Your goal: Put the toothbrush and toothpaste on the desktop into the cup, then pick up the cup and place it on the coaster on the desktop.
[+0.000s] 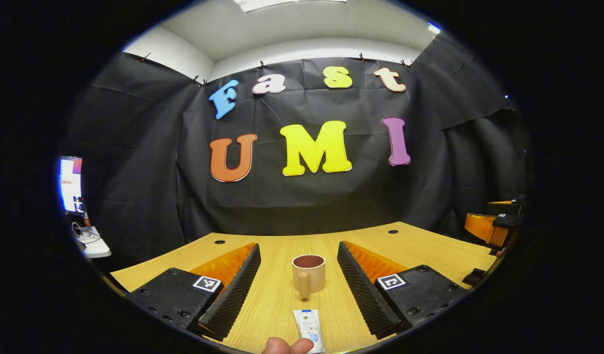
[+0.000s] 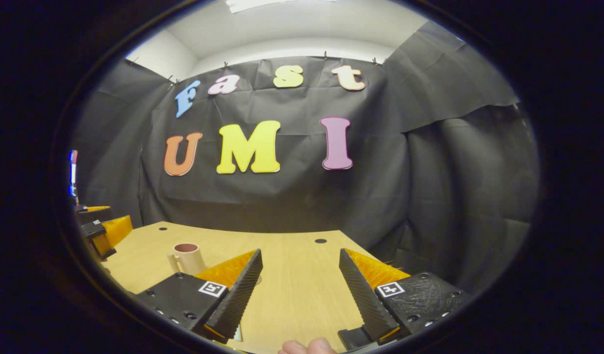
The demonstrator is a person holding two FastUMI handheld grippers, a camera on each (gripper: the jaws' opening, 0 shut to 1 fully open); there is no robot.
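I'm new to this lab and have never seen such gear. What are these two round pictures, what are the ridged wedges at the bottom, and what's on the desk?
Each picture comes from a fisheye camera riding on a hand-held gripper that a person carries, one per hand. The ridged wedges are that gripper's own two fingers. In the left gripper view, the left hand-held gripper is open and holds nothing; ahead on the wooden desk stands a cup, handle toward the camera, with a toothpaste tube lying nearer. In the right gripper view, the right hand-held gripper is also open and holds nothing, with the same cup off to its left.
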